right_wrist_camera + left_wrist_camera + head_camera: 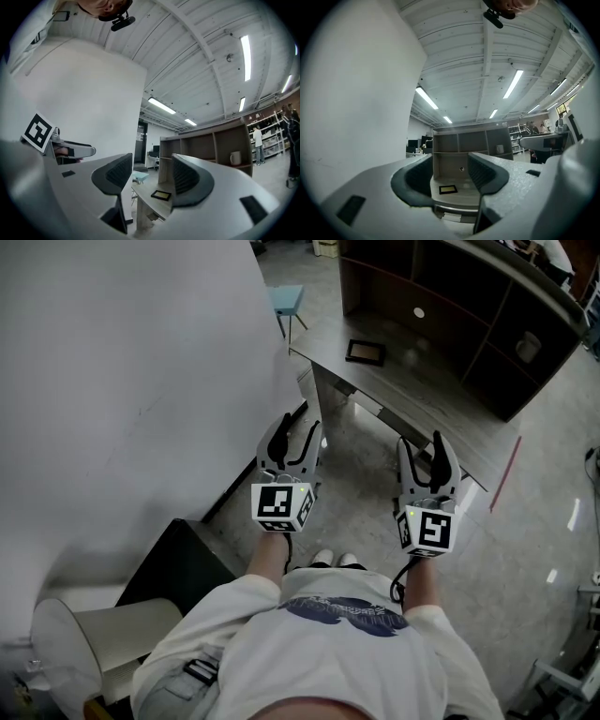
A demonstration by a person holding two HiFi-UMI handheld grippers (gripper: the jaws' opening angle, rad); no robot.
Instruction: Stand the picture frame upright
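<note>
A small black picture frame lies flat on the grey desk, near the desk's far left end in front of the shelf unit. It shows small between the jaws in the left gripper view and in the right gripper view. My left gripper and right gripper hang side by side in the air over the floor, short of the desk's near edge and well apart from the frame. Both are open with nothing between their jaws.
A dark shelf unit stands on the desk's back, with a white mug in one compartment. A white partition wall rises at the left. A blue stool stands beyond the desk. A black cabinet is at lower left.
</note>
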